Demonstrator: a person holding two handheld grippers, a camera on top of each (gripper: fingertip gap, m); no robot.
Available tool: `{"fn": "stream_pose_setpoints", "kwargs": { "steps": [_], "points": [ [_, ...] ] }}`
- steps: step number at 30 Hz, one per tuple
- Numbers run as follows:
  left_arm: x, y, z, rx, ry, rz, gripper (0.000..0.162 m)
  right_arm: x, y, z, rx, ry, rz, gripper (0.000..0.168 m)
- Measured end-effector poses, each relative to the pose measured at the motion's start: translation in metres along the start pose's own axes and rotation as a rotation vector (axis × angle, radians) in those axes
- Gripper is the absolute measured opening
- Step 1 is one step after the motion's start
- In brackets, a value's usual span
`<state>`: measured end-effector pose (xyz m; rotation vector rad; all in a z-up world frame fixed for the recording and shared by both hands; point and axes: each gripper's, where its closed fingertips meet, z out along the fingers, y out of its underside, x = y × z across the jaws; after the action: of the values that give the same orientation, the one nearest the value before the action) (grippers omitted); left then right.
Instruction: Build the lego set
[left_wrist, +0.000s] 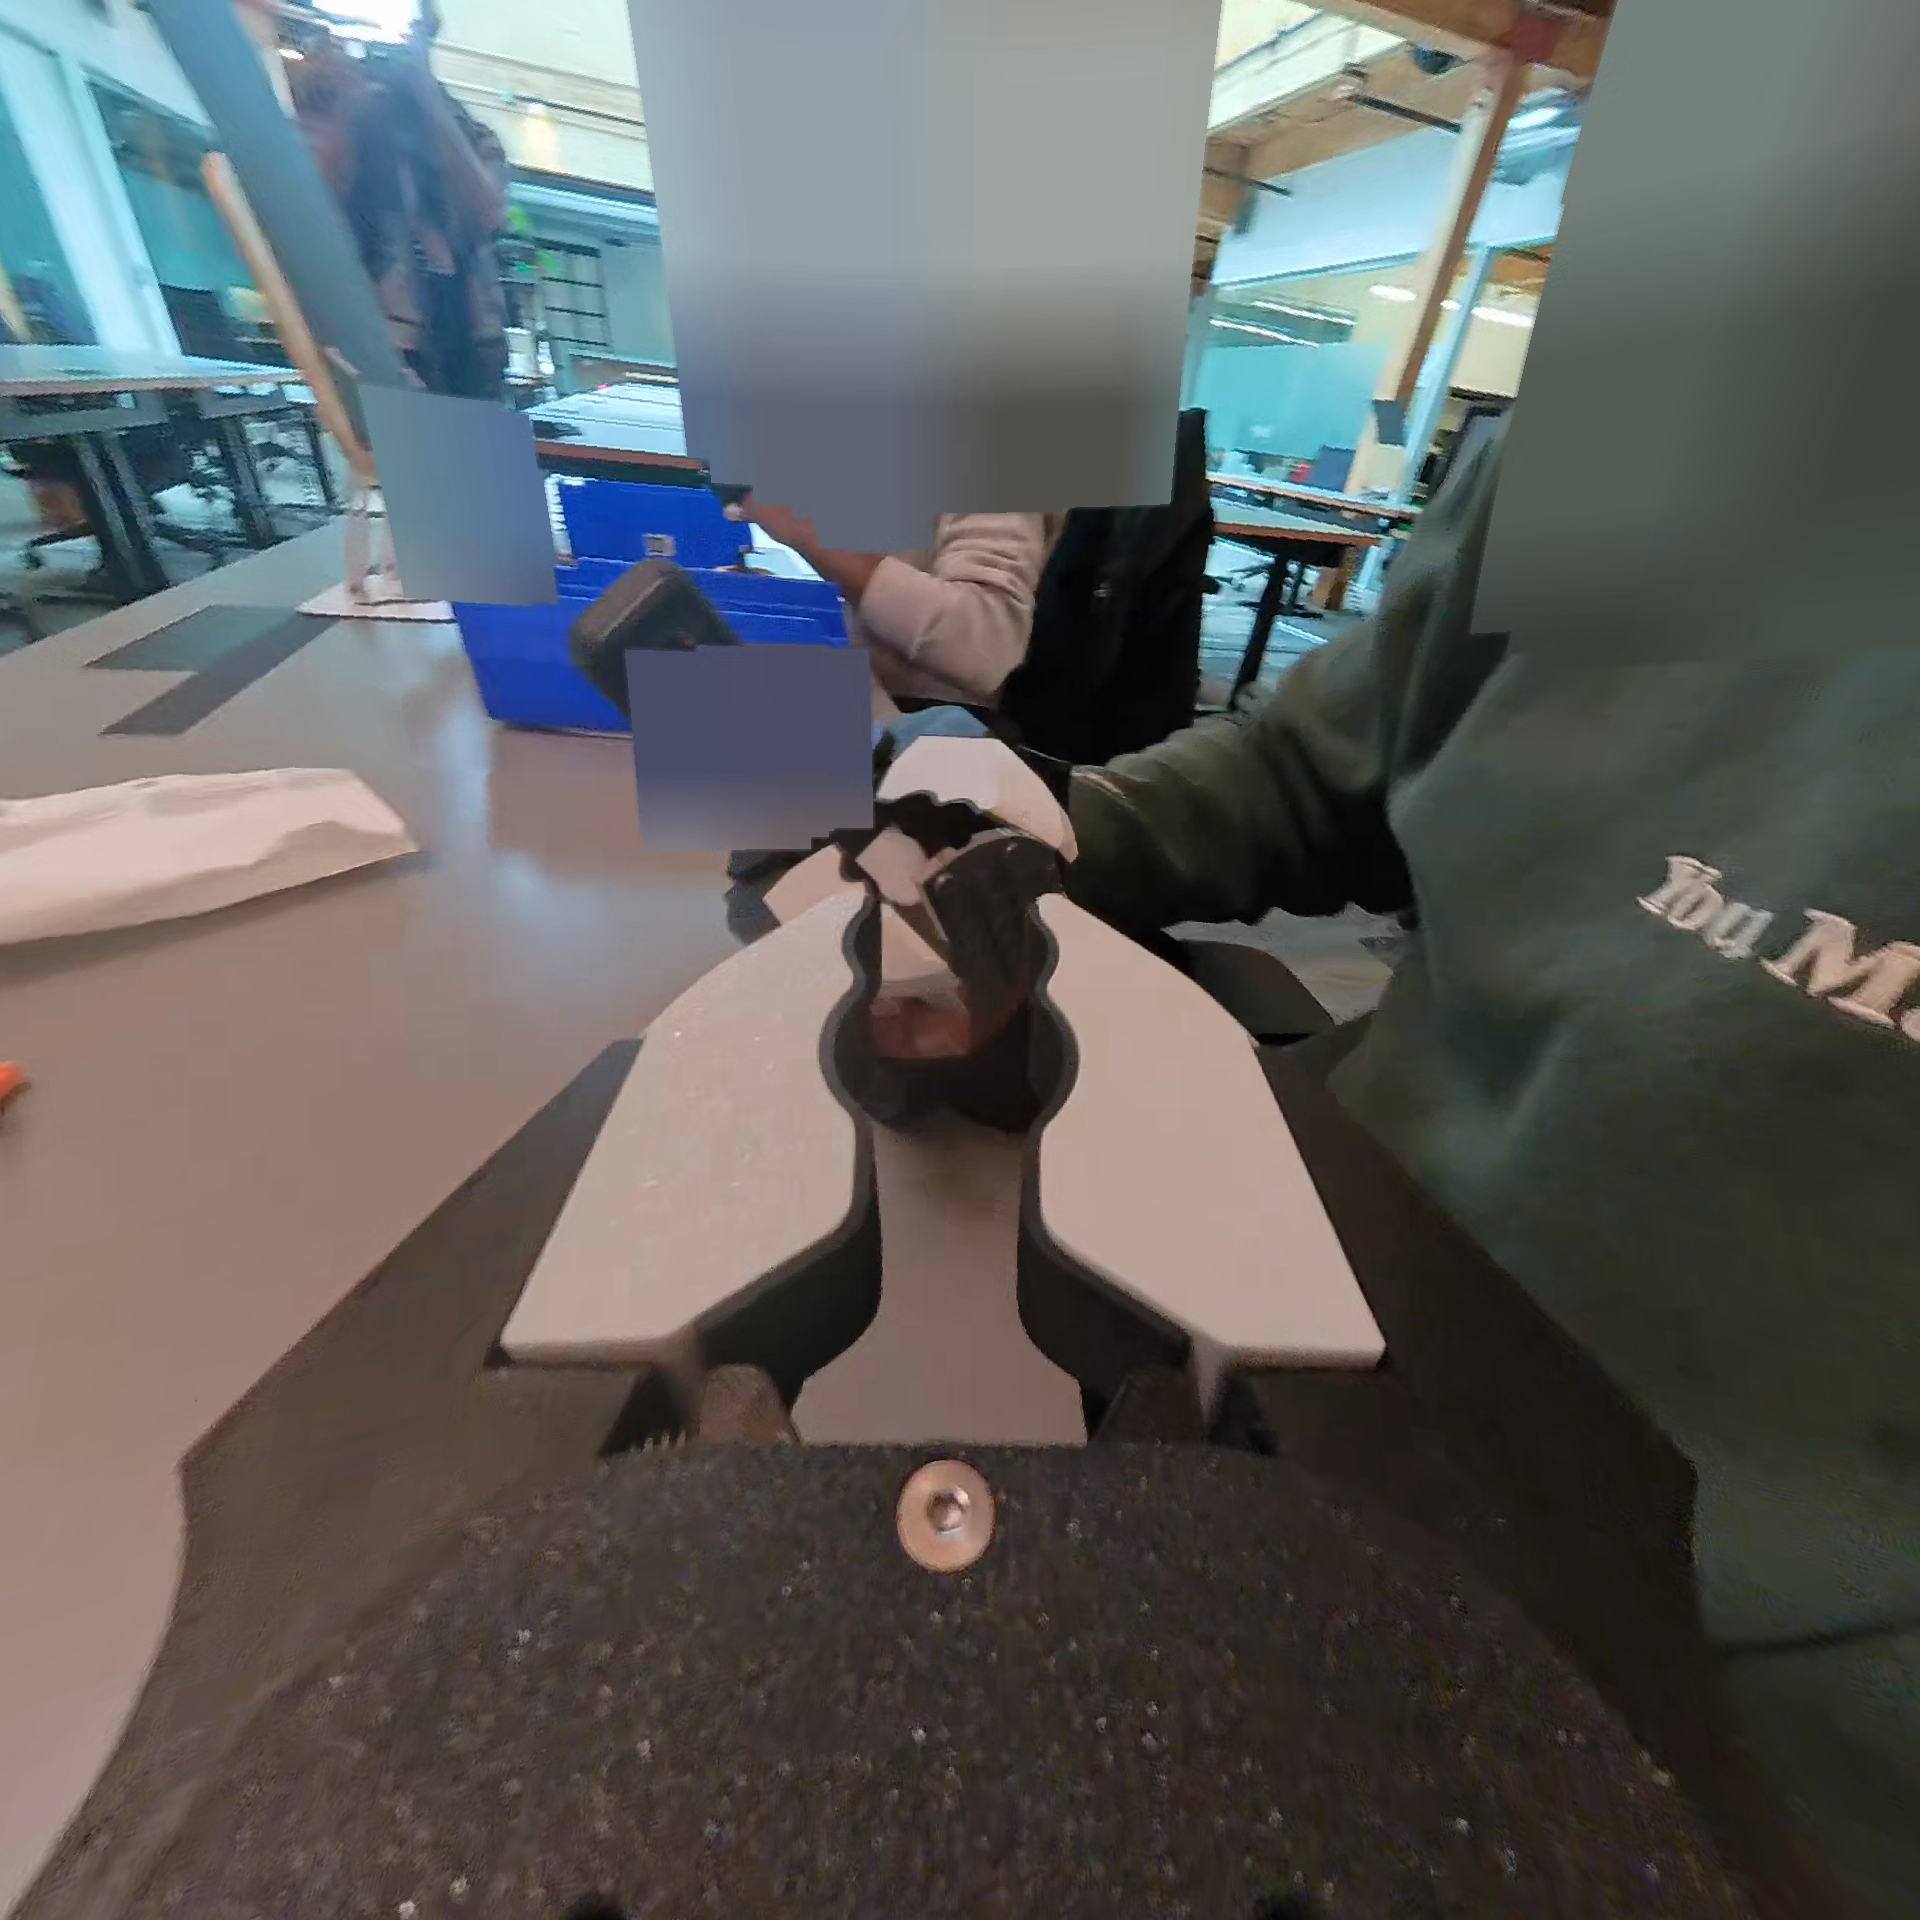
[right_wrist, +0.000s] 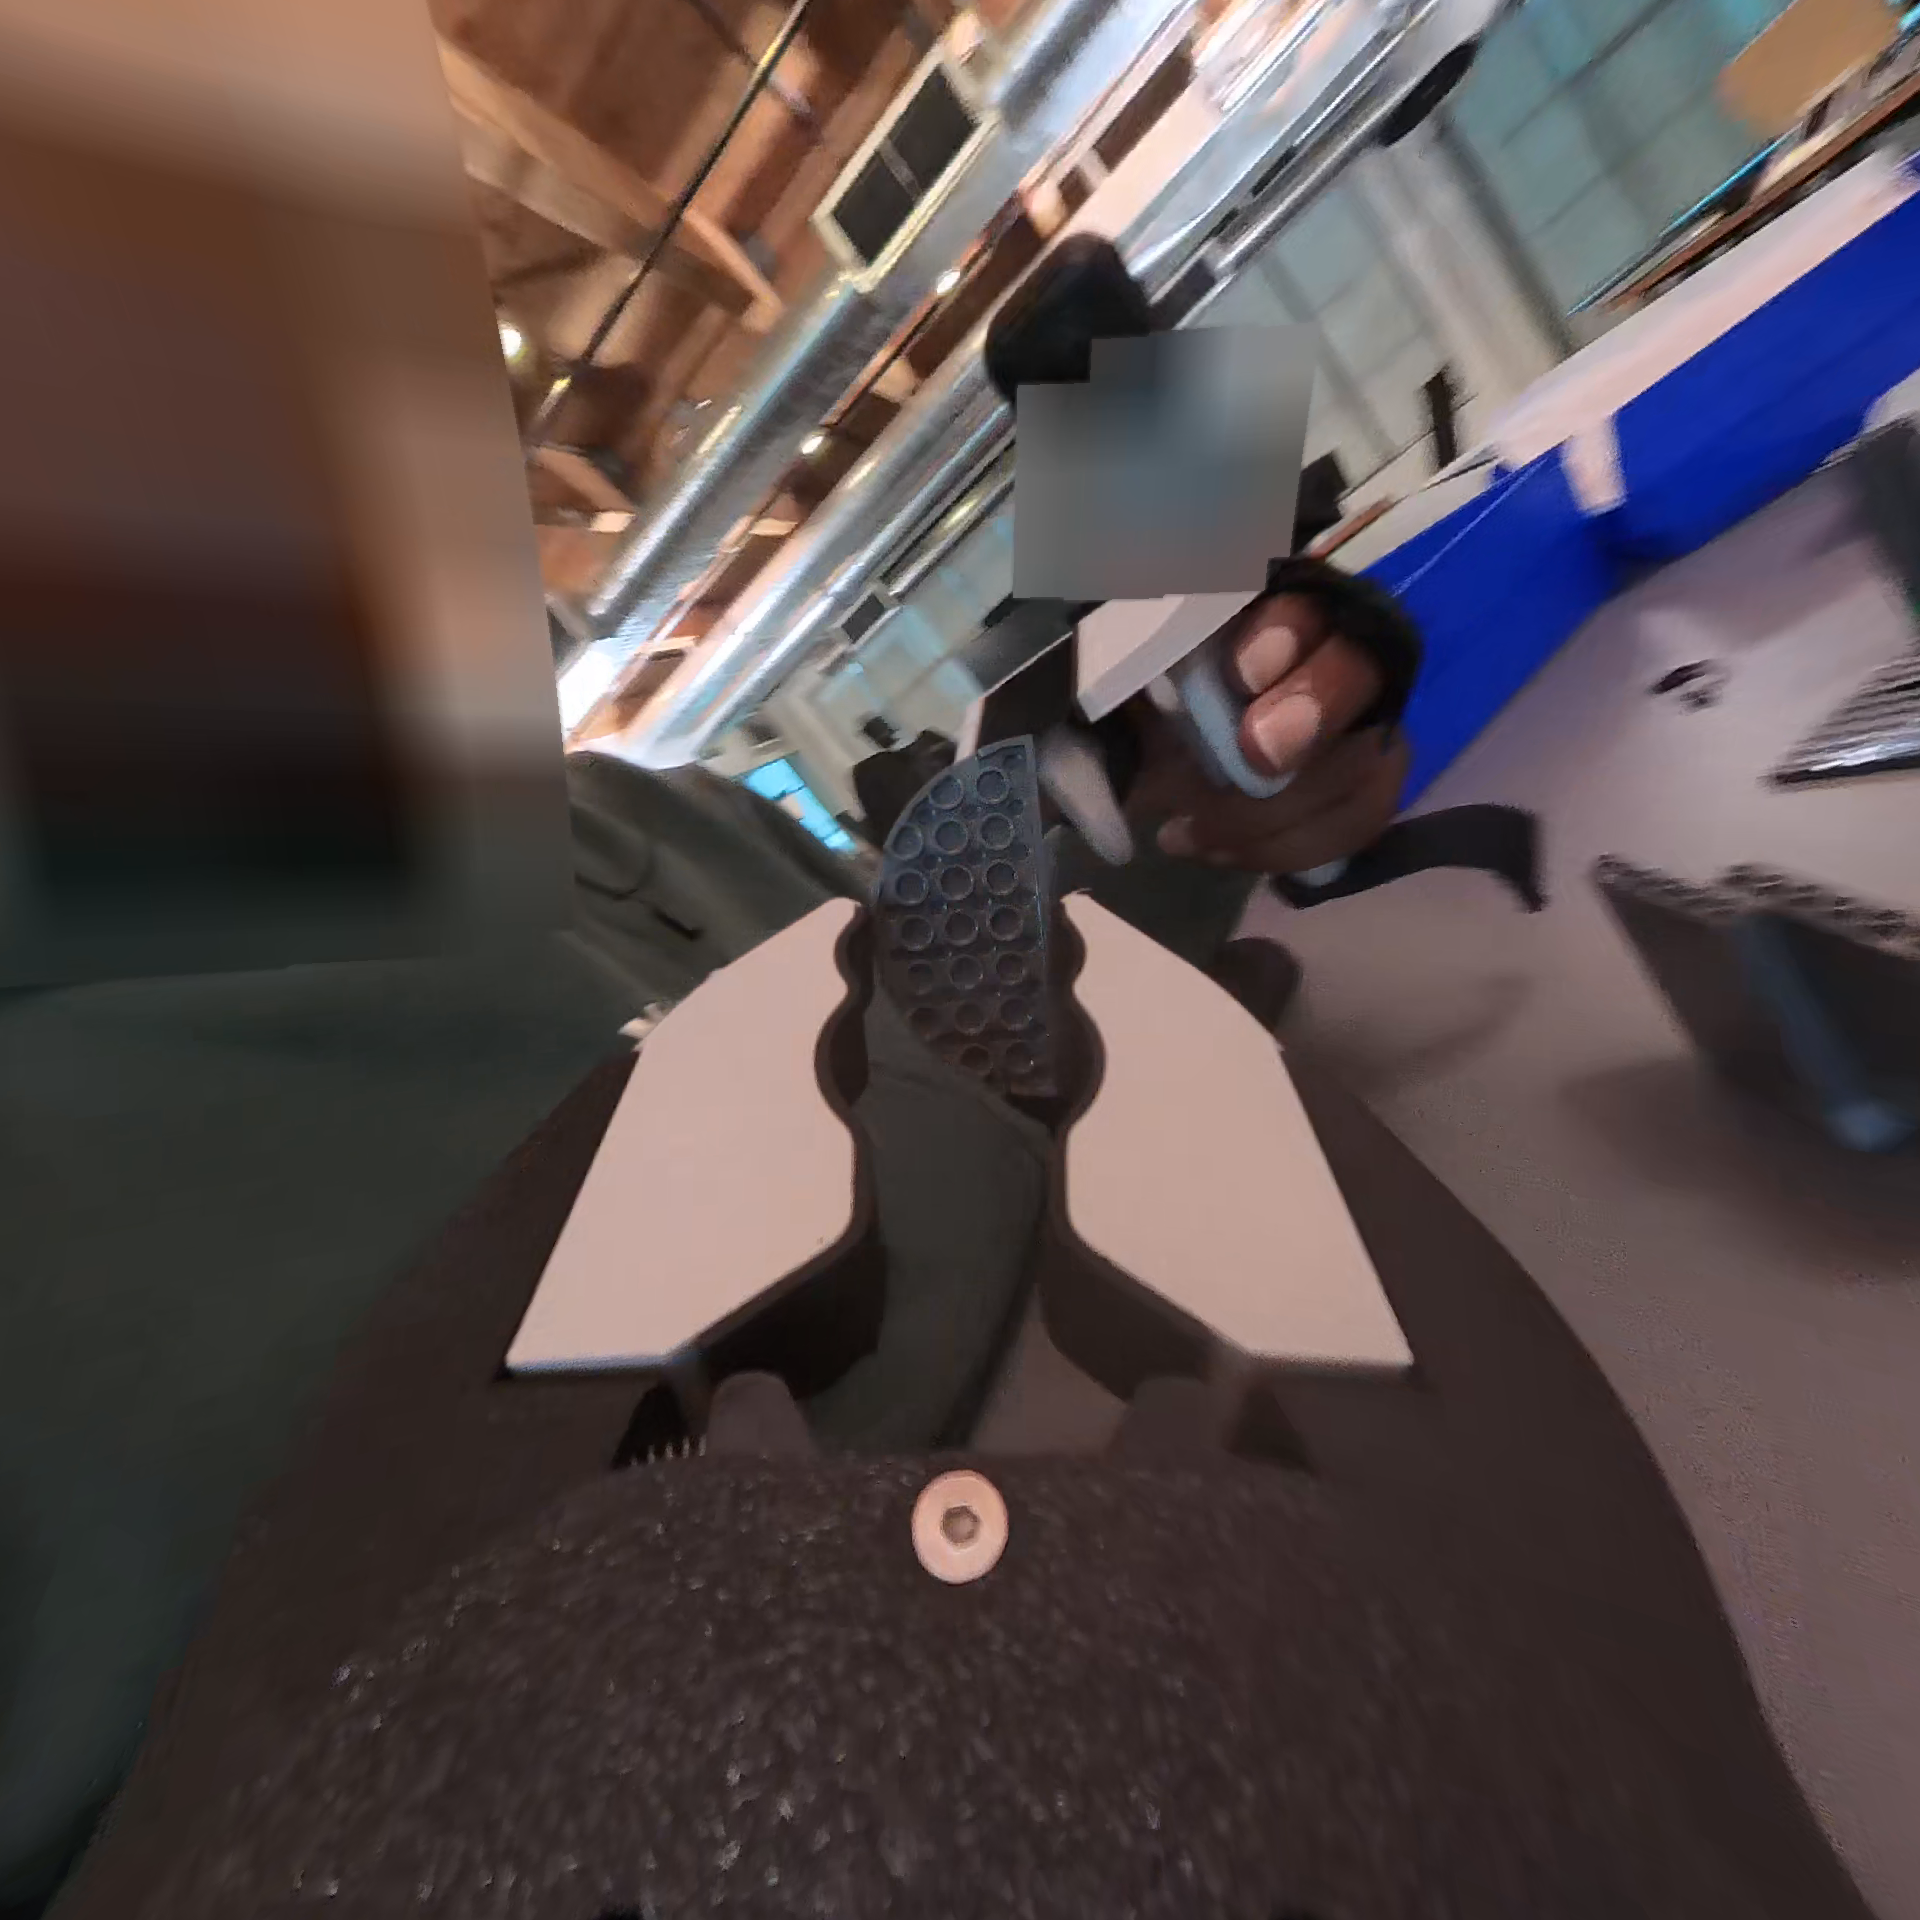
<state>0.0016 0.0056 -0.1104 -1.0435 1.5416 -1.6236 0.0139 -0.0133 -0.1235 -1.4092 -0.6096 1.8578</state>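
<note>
My right fingers (right_wrist: 961, 971) clamp a dark rounded lego plate (right_wrist: 961, 935), its round sockets showing, held up off the counter (right_wrist: 1455, 1143). My left fingers (left_wrist: 951, 961) close on the same plate (left_wrist: 987, 935) from the other side. Beyond sits a blue bin (left_wrist: 520, 665); white paper (left_wrist: 177, 842) lies near the counter's left edge.

On the desk (left_wrist: 312, 1039), a crumpled paper sheet (left_wrist: 187, 842) is seen at the left edge of the left wrist view. A storage bin (left_wrist: 665, 582) is placed behind it, at upper centre. A sleeve (left_wrist: 1247, 831) is stretched in from the right.
</note>
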Motion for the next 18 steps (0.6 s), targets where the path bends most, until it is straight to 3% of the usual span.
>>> {"fn": "stream_pose_setpoints", "kwargs": {
  "steps": [4,6,9,16,18],
  "points": [
    [0.021,0.007,0.004,-0.041,0.111,0.045,0.023,-0.010,0.018,0.014,-0.116,-0.116,0.094,0.033],
    [0.033,0.013,0.006,-0.090,0.167,0.074,0.012,-0.012,0.022,0.021,-0.146,-0.144,0.115,0.033],
    [0.038,0.011,0.005,-0.096,0.179,0.101,0.010,-0.016,0.024,0.026,-0.176,-0.174,0.113,0.033],
    [0.038,0.012,-0.001,-0.116,0.233,0.086,0.004,-0.014,0.019,0.027,-0.168,-0.145,0.068,0.027],
    [0.039,0.014,-0.002,-0.129,0.265,0.071,0.004,-0.013,0.024,0.028,-0.203,-0.113,0.018,0.032]
  ]
}}
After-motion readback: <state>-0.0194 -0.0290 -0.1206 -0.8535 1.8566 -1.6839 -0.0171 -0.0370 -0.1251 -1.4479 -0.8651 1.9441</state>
